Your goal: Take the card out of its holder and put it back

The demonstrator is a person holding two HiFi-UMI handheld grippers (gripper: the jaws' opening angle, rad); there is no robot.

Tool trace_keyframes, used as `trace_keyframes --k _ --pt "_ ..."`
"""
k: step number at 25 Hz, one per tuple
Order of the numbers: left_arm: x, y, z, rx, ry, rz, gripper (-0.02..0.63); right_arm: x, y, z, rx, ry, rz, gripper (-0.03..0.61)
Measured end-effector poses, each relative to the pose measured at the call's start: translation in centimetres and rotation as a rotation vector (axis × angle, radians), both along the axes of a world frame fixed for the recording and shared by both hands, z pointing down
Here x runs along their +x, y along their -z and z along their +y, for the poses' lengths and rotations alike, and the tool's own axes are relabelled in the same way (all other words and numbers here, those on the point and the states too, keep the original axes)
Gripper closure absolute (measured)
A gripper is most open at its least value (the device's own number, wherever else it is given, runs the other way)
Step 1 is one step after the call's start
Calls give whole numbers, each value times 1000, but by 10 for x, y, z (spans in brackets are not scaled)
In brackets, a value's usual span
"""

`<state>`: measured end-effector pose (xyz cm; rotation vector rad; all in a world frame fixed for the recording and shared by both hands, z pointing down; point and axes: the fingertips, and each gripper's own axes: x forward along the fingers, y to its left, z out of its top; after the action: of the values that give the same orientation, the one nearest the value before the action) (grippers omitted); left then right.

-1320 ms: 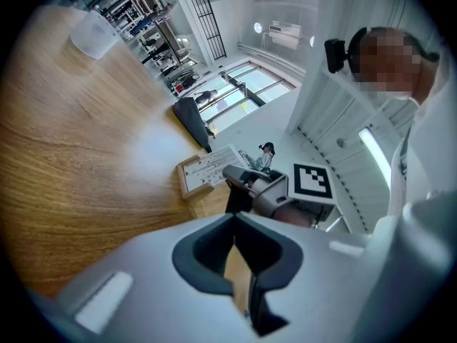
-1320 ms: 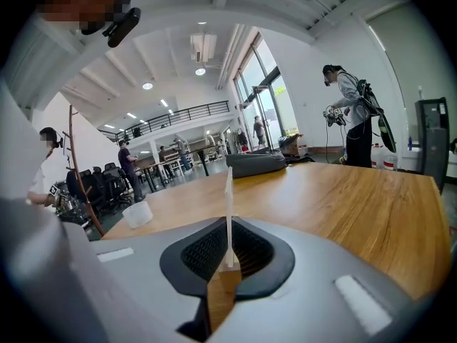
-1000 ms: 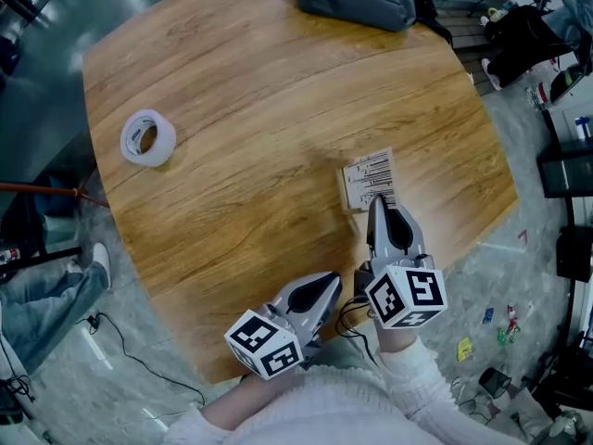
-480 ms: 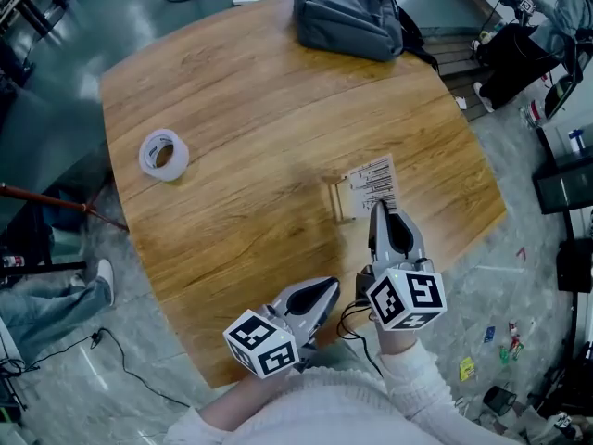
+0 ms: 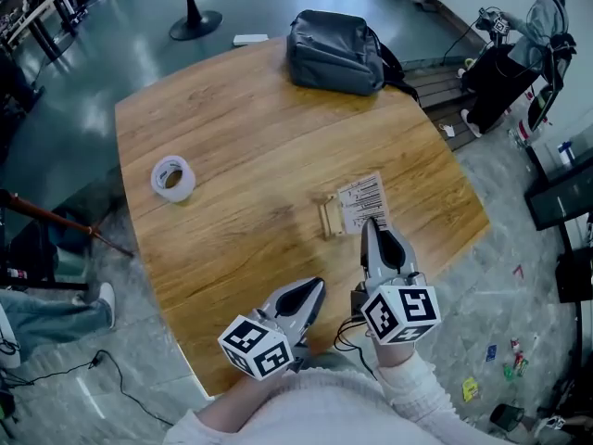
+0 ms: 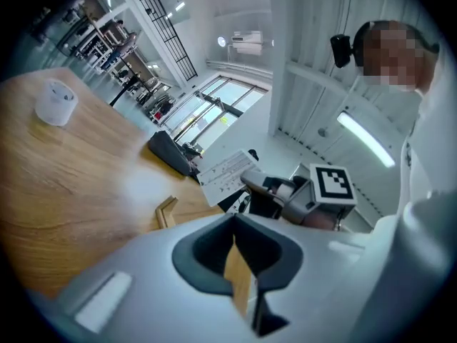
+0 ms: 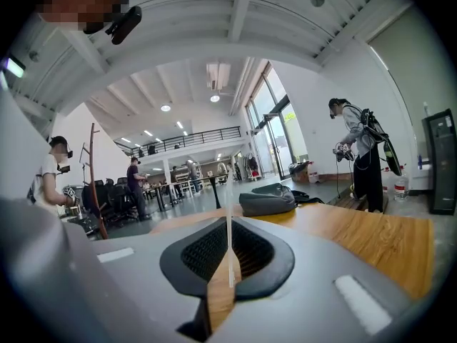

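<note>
In the head view, a wooden table point(image 5: 232, 137) carries a roll of tape point(image 5: 173, 177) at its left and a dark bag point(image 5: 334, 52) at the far edge. The small wooden holder point(image 5: 326, 218) stands on the table near its near right side. Just to the holder's right is the printed card point(image 5: 361, 197), out of the holder and gripped at its near edge by the right gripper point(image 5: 369, 224). The left gripper point(image 5: 315, 287) sits to the near left of the holder, apart from it and over the near edge of the table.

In the left gripper view, the left gripper's point(image 6: 234, 241) jaws meet at their tips with nothing between them. Beyond them the holder point(image 6: 166, 211) stands on the table, and the card point(image 6: 225, 177) is up off the table, clear of the holder, in the right gripper point(image 6: 251, 180).

In the right gripper view, the right gripper point(image 7: 229, 263) is clamped on the card point(image 7: 228, 227), which shows edge-on as a thin white upright line between the jaws. The bag point(image 7: 268, 200) lies on the far side of the table.
</note>
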<state>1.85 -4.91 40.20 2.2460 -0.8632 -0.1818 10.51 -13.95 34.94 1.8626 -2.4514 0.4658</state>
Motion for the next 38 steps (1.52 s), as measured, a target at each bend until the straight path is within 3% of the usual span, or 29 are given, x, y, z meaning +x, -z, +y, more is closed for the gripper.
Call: trace_keyframes --k 11,20,38 --pt "3 12 19 58 17 -61 606 2 13 38 21 16 -41 583" --pt "3 5 30 32 -1 -112 606 3 10 51 14 14 -61 583" --pt "4 5 31 34 -8 -126 606 0 10 56 9 20 -59 583"
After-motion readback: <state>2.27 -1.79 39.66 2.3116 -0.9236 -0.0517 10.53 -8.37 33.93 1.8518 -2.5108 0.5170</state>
